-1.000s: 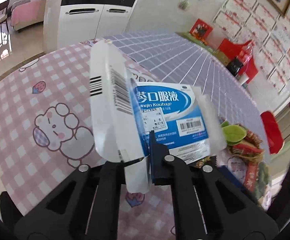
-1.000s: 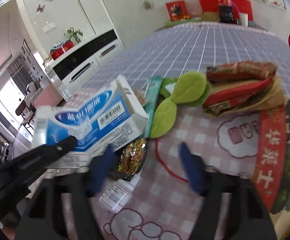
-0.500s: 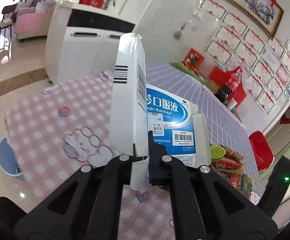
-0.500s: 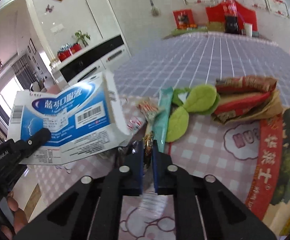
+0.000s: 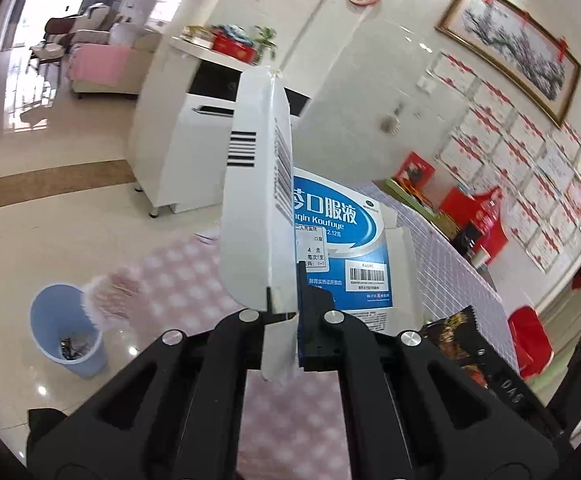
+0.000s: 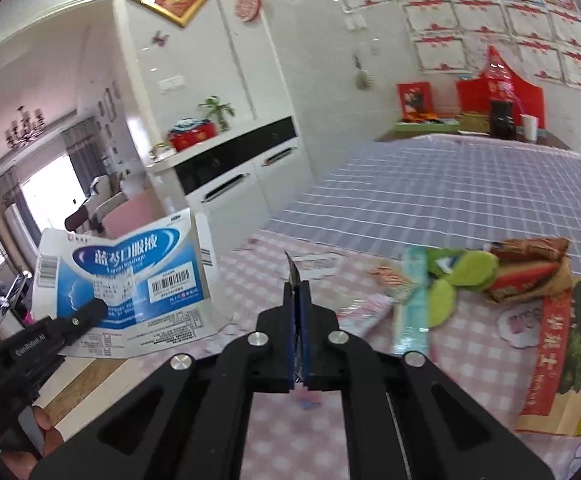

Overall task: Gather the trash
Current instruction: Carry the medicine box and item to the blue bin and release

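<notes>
above the near edge of the pink checked table, the left gripper was clamped on a flap of the flattened blue and white medicine box, holding it up in the air with its long side standing almost upright. the right gripper had its jaws pressed together on a thin dark snack wrapper, only a sliver of which showed above the pads. the blue waste bin stood on the floor below and to the left of the box in the left wrist view, off the table's edge and well apart from both loads. judging from this, the left hand was the nearer to the bin, and the box would have to travel down and leftward, edge first, to drop inside. more trash lay on the table by the right hand: a pale green sachet, green leaf-shaped pieces and red wrappers.
</notes>
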{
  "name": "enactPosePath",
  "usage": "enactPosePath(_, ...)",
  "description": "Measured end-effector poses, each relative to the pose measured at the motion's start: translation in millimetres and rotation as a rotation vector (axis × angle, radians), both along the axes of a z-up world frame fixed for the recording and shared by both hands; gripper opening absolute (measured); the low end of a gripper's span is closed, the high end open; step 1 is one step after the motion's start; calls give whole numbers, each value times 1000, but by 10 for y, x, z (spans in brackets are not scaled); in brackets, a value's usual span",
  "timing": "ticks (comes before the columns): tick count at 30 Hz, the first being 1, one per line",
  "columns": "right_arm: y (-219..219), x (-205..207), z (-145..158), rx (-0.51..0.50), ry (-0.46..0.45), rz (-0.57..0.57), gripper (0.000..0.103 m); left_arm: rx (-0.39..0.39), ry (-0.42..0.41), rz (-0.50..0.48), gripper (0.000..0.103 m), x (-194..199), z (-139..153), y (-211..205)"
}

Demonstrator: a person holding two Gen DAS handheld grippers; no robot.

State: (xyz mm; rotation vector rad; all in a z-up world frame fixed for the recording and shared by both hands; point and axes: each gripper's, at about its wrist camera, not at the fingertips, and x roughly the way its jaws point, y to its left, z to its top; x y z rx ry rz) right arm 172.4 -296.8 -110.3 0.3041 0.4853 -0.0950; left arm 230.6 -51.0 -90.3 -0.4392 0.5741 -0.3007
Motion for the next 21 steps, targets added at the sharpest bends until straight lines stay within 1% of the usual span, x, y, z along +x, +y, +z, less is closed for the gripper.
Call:
enactPosePath(5,477,175,80,15,-5,107,3,-14,11,86,3,19,-29,558)
enactPosePath(11,1333,557,35,26,20,291,3,0,42,237,3,64,-177,1346)
enactPosePath(13,1670,713,-27,16,37,355,3,7,66,308,3,99,-274,1679)
enactPosePath(17,2289,996,-221,5,79,464,3,13,122,418,3,162,-485,2169)
enactPosePath(18,2477,1098,-318,4,102,498,3,22,146,451,3,193,-569,2316)
enactPosePath(19,2576,1143,-380,9,114,515,3,28,171,480,3,228,-660,2452)
enactPosePath(21,2847,1304,-588,13,160,558,3,45,225,520,3,309,-853,2673)
